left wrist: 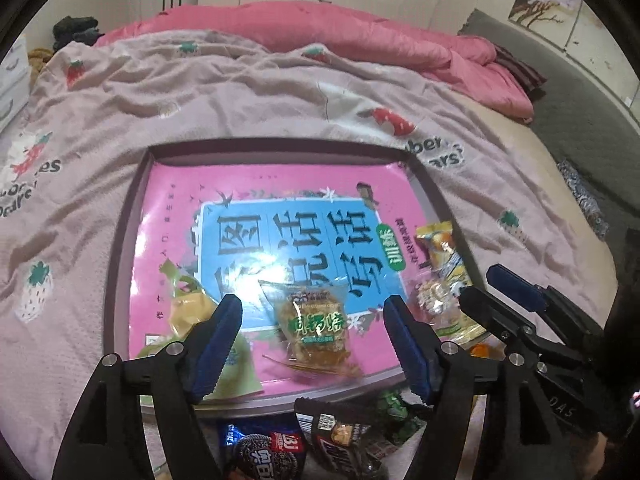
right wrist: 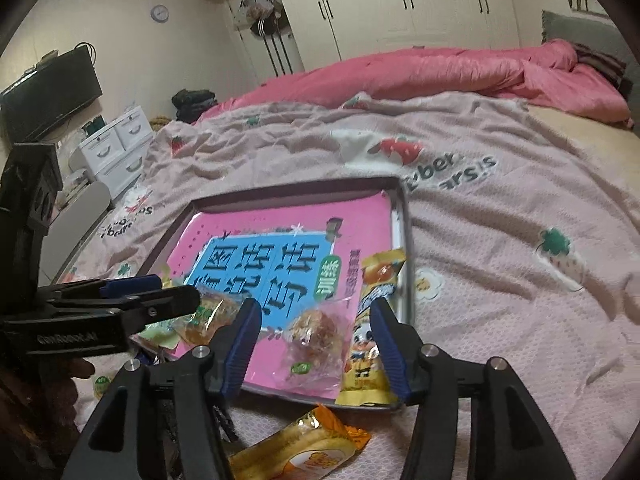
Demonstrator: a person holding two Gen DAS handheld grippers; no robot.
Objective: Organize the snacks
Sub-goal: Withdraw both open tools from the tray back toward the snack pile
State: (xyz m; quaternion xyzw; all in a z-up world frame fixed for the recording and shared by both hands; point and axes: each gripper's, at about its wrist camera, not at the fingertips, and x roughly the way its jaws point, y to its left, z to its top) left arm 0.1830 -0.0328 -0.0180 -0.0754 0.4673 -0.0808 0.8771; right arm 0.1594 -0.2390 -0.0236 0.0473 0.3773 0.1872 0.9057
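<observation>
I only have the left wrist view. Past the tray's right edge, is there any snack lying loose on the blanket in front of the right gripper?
Observer: Yes, an orange-and-yellow packet lies on the blanket just outside the tray, below the right gripper.
Operator: Is that gripper holding anything?
Observer: No, its jaws stand open with nothing pressed; a clear-wrapped snack lies in the tray beyond them.
Operator: And the tall yellow packet?
Observer: The tall yellow packet leans over the tray's right rim.
</observation>
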